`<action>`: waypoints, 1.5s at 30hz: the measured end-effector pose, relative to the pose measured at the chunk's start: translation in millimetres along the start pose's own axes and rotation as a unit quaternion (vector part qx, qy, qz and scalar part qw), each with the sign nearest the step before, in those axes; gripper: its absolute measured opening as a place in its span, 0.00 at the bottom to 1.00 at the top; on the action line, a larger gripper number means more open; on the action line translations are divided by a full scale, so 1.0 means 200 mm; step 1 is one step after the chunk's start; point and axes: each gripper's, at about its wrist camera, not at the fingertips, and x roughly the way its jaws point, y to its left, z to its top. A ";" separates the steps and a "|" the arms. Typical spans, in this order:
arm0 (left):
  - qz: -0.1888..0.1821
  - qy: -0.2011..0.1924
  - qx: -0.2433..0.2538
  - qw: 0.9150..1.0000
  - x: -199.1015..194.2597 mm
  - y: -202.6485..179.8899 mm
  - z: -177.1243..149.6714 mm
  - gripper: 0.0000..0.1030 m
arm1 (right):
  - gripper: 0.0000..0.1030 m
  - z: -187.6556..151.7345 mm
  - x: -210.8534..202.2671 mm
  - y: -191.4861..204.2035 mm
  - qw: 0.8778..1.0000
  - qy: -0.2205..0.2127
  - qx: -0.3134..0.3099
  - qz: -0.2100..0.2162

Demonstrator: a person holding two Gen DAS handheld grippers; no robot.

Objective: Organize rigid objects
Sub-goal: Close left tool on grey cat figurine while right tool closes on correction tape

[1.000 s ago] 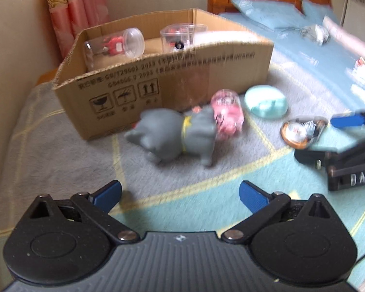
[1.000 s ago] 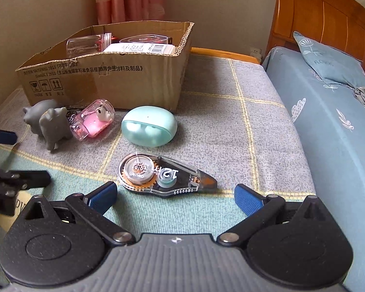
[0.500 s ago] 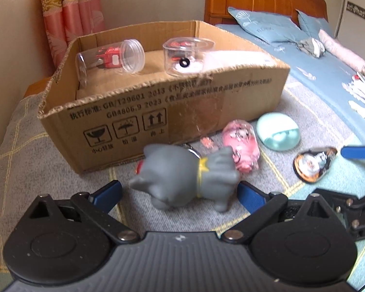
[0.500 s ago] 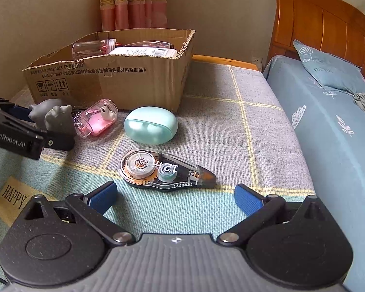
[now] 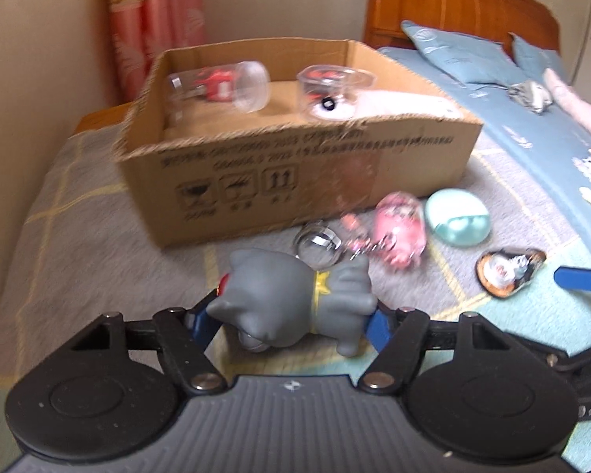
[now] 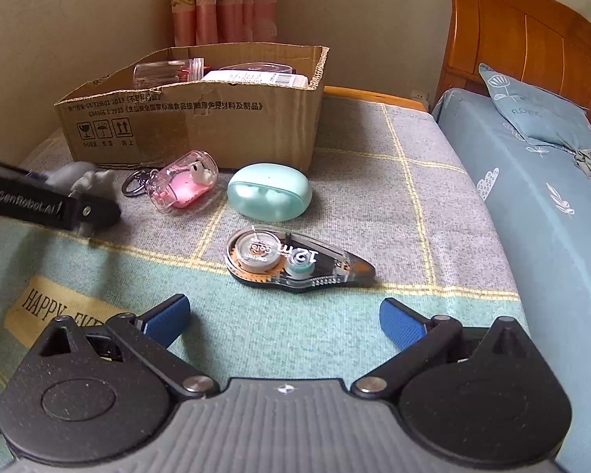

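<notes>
My left gripper (image 5: pixel 291 321) is shut on a grey toy dog (image 5: pixel 295 295) with a yellow collar, just in front of the cardboard box (image 5: pixel 295 173). From the right wrist view the left gripper (image 6: pixel 51 205) half hides the dog (image 6: pixel 86 181). My right gripper (image 6: pixel 283 317) is open and empty, a little short of a clear correction tape dispenser (image 6: pixel 295 262). A pink keychain case (image 6: pixel 185 185) and a mint green oval case (image 6: pixel 270 191) lie by the box (image 6: pixel 201 118).
The box holds a clear jar (image 5: pixel 220 82), a clear round tub (image 5: pixel 335 86) and a white packet (image 6: pixel 256 78). All stands on a grey and green checked blanket (image 6: pixel 374 205). A blue bed (image 6: pixel 532 181) with a wooden headboard is to the right.
My left gripper moved forward around the grey dog and closed on it. The keychain ring now shows beside the dog. The right gripper stayed nearly still.
</notes>
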 end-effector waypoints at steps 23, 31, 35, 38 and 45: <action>0.009 0.001 -0.026 1.000 -0.05 0.05 -0.07 0.71 | 1.00 0.12 0.14 0.03 1.000 -0.019 -0.001 0.001; 0.007 0.001 -0.024 1.000 -0.05 0.05 -0.07 0.71 | 1.00 0.10 0.12 0.06 0.999 -0.027 -0.029 0.032; 0.003 0.002 -0.024 1.000 -0.05 0.06 -0.07 0.71 | 1.00 0.13 0.13 0.04 0.998 -0.028 -0.042 0.036; 0.001 0.003 -0.021 1.000 -0.06 0.06 -0.08 0.71 | 1.00 0.14 0.14 0.00 0.996 -0.032 -0.067 0.040; -0.002 0.005 -0.019 1.000 -0.06 0.07 -0.08 0.72 | 1.00 0.20 0.19 -0.14 0.984 -0.015 -0.120 0.127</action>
